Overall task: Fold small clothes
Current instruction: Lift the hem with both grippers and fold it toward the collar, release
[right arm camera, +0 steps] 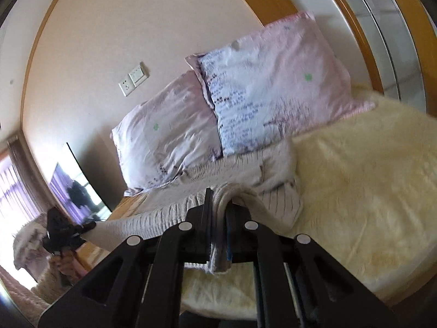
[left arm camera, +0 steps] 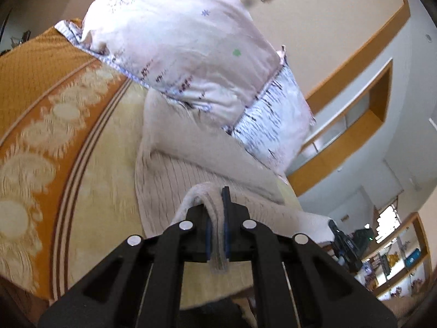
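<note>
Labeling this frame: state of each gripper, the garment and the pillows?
left hand-held gripper: shut on beige knit sweater
right hand-held gripper: shut on beige knit sweater
beige knit sweater: edge lifted, the rest rumpled on the bed
pillows: leaning against the wall

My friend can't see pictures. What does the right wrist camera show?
The right gripper pinches a thick fold of a beige ribbed knit garment between its black fingers, above a fluffy cream blanket. Two pink floral pillows lean on the wall behind. Far left, the left gripper holds the garment's other end.
</note>
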`<action>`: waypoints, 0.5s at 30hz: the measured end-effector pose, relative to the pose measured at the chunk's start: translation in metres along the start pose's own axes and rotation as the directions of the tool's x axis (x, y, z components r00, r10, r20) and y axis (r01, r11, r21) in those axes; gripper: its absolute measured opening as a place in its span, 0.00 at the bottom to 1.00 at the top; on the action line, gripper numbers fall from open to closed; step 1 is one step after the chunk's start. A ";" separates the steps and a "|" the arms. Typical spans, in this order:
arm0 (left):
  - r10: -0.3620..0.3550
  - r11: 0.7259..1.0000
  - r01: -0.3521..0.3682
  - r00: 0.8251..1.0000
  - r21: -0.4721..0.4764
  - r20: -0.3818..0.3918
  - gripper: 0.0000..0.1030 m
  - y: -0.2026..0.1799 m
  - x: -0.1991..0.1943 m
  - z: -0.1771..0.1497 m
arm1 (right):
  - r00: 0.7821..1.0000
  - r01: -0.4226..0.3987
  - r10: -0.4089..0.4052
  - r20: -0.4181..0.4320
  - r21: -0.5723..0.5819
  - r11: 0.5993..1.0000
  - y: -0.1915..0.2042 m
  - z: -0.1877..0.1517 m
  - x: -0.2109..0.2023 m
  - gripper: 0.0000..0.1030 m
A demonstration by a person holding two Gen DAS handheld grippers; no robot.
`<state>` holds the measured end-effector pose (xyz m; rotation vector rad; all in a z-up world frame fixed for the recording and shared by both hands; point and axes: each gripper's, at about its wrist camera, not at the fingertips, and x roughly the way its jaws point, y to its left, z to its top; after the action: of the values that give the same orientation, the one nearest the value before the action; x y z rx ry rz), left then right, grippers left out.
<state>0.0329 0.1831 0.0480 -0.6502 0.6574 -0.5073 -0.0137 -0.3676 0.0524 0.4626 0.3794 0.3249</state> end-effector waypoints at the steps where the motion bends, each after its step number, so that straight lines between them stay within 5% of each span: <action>1: 0.007 1.000 -0.008 1.000 0.005 0.003 0.06 -0.001 0.000 0.004 | 1.000 0.002 -0.002 0.011 -0.011 1.000 0.002 0.004 0.003 0.08; 15: 0.134 0.979 -0.145 0.987 0.140 0.083 0.06 -0.040 0.044 0.086 | 0.995 0.065 -0.062 0.073 -0.037 0.997 0.001 0.065 0.062 0.07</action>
<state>0.1141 0.1617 0.1108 -0.4785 0.5858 -0.3953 0.0677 -0.3663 0.0893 0.4211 0.3168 0.2529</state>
